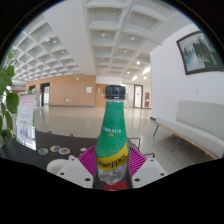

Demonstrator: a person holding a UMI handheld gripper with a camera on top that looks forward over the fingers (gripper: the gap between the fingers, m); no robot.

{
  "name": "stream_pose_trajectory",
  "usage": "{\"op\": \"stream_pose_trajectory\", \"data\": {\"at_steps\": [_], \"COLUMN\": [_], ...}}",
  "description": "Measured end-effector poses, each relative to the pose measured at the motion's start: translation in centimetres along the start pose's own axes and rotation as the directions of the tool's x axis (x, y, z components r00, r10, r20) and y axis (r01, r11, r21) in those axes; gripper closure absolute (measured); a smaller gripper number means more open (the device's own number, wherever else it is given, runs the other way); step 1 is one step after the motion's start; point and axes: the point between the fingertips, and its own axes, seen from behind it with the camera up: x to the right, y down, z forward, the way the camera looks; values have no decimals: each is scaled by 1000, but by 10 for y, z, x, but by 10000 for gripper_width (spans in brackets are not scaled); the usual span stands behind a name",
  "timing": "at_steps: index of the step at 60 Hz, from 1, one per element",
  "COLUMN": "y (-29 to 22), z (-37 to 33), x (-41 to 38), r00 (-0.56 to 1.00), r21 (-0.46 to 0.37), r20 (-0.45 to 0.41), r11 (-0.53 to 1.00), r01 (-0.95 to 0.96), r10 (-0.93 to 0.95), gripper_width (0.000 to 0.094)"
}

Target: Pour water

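Observation:
A green plastic bottle [113,135] with a dark cap and a yellow label stands upright between the fingers of my gripper [112,170]. Its clear lower part sits low between the two pink pads [90,160], which press on it from both sides. The bottle is lifted, with the hall floor far behind it. No cup or other vessel is in view.
A large hall with a shiny floor [70,125] stretches ahead. A white bench [195,128] stands along the right wall under a framed picture [200,50]. A green plant [8,95] and a dark tabletop [30,150] with small round objects lie to the left.

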Motion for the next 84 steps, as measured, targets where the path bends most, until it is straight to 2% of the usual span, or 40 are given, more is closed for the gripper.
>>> {"op": "stream_pose_trajectory", "data": {"at_steps": [7,8,9,14,16,22,26,30,35,37,42,58,64,76,84], "y": [41,49,52,80,75,78,77,83,86,84,72,41,35,16,7], "z": [13,15,18,13,14,12,10,10,-4,-5,-39,-189,-243,-335,-369], "x": [18,0,27,17,16,20,21,21,22,27,29,2,2,-13,-16], "r00": [1000,1000,1000,1000,1000,999,999,999,997,996,993,996,993,993,995], "r21": [-91,-98,-114,-159,-129,-144,-145,-191,-245,-253,-266,-335,-349,-336,-316], "r20": [-18,-21,-18,-22,-20,-34,-37,-42,-55,-70,-107,-80,-106,-104,-89], "r11": [996,995,993,987,992,989,989,981,968,965,960,940,934,937,947], "r01": [-3,-5,-1,8,2,-17,-15,-21,-62,-72,-82,-66,-79,-95,-61], "r10": [1,3,-1,-12,-5,12,9,13,50,56,55,41,44,63,35], "gripper_width": [554,553,553,542,551,526,440,368,62,103,74,79,78,77,76]}}
